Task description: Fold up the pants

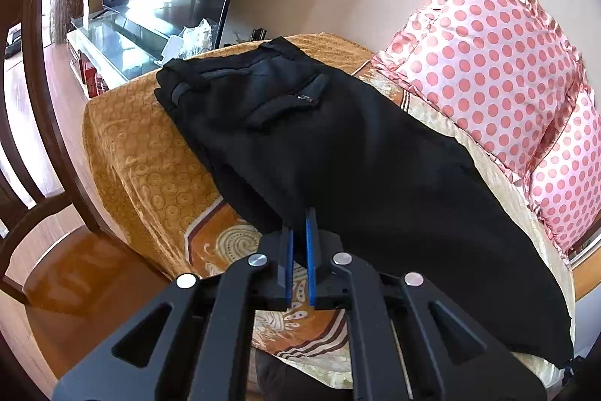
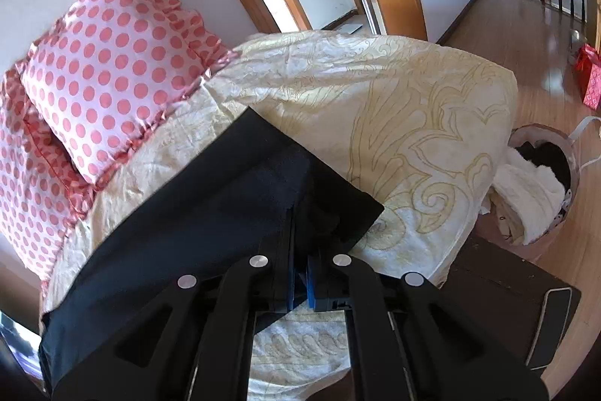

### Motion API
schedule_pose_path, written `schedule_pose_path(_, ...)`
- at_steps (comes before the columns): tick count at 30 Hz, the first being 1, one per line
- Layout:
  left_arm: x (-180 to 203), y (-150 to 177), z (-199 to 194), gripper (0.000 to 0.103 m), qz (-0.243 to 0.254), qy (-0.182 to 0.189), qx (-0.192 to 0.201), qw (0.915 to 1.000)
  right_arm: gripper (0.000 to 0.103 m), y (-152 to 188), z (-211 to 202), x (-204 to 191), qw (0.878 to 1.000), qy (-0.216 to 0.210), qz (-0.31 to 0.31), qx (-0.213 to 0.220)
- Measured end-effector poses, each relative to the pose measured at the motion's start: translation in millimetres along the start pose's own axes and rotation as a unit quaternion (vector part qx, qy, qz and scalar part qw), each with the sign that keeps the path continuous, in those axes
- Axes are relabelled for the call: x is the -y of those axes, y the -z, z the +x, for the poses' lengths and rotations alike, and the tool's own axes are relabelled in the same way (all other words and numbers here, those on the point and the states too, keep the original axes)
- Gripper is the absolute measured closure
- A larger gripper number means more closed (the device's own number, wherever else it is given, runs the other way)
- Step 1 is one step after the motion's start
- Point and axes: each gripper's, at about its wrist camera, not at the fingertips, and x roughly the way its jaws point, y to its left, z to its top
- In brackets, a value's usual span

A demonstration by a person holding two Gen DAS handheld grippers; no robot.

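Observation:
Black pants (image 1: 338, 145) lie lengthwise on a sofa, waistband and back pocket at the far end. My left gripper (image 1: 300, 218) is shut on the near edge of the pants at mid-length. In the right wrist view the leg end of the pants (image 2: 233, 183) lies on a cream cover (image 2: 413, 108). My right gripper (image 2: 300, 209) is shut on the hem, with black cloth draped over its fingers and hiding the tips.
Pink polka-dot pillows (image 1: 488, 62) (image 2: 112, 62) lean along the back. An orange patterned cover (image 1: 150, 153) lies under the waist end. A dark wooden chair (image 1: 33, 100) stands left. A laundry basket (image 2: 541, 183) and a dark box (image 2: 507, 292) stand on the floor right.

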Motion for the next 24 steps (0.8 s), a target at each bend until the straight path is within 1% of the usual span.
schedule_pose_path(2,-1,-3,-2,0.098,-0.009,0.004,0.0,1.0,0.099,-2,-5,0,1.0,-0.006,0.007,0.01)
schedule_pose_path(4,1,-4,-5,0.098,-0.002,0.002,0.007,1.0,0.099,-2,-8,-7,1.0,0.004,-0.017,0.018)
schedule_pose_path(6,1,-2,-3,0.098,0.003,-0.005,0.006,1.0,0.099,-3,-2,-6,1.0,0.009,-0.021,0.009)
schedule_pose_path(7,1,1,0,0.098,0.006,-0.009,0.0,0.9999,0.099,-2,5,-3,1.0,0.012,-0.018,-0.009)
schedule_pose_path(8,0,3,2,0.098,0.006,-0.009,-0.003,0.9999,0.099,-2,7,-1,1.0,0.008,-0.014,-0.012)
schedule_pose_path(10,-2,5,1,0.095,0.007,-0.005,0.0,1.0,0.097,-1,1,-4,0.999,0.023,-0.033,-0.004)
schedule_pose_path(11,-3,5,0,0.093,0.009,-0.005,0.002,0.9999,0.089,0,-3,-5,0.999,0.032,-0.039,0.002)
schedule_pose_path(12,-3,4,-1,0.09,0.009,-0.003,0.005,0.9999,0.084,0,-5,-5,0.998,0.041,-0.042,0.006)
schedule_pose_path(14,-8,4,-7,0.078,0.01,-0.007,0.012,0.9999,0.063,-1,-14,-4,0.997,0.063,-0.05,0.02)
schedule_pose_path(15,-10,3,-10,0.068,0.01,-0.011,0.017,0.9998,0.059,-2,-19,-2,0.996,0.073,-0.051,0.03)
schedule_pose_path(16,-15,3,-16,0.062,0.006,-0.019,0.028,0.9994,0.058,-3,-24,0,0.995,0.082,-0.052,0.04)
schedule_pose_path(18,-22,1,-25,0.06,-0.005,-0.03,0.044,0.9986,0.058,-8,-37,-1,0.991,0.097,-0.064,0.071)
schedule_pose_path(19,-25,-2,-31,0.06,-0.009,-0.041,0.062,0.9972,0.058,-11,-41,-6,0.989,0.091,-0.08,0.087)
schedule_pose_path(20,-25,-6,-35,0.059,-0.007,-0.041,0.074,0.9964,0.058,-13,-42,-11,0.988,0.08,-0.095,0.093)
schedule_pose_path(21,-22,-11,-37,0.058,-0.004,-0.036,0.084,0.9958,0.058,-15,-41,-20,0.988,0.057,-0.114,0.092)
schedule_pose_path(22,-18,-14,-38,0.056,0.001,-0.027,0.09,0.9956,0.058,-15,-38,-34,0.987,0.022,-0.139,0.084)
schedule_pose_path(23,-13,-18,-37,0.051,0.009,-0.019,0.097,0.9951,0.058,-13,-37,-42,0.985,0.002,-0.153,0.081)
schedule_pose_path(24,-3,-24,-34,0.038,0.023,-0.016,0.104,0.9941,0.058,-9,-33,-53,0.982,-0.021,-0.173,0.074)
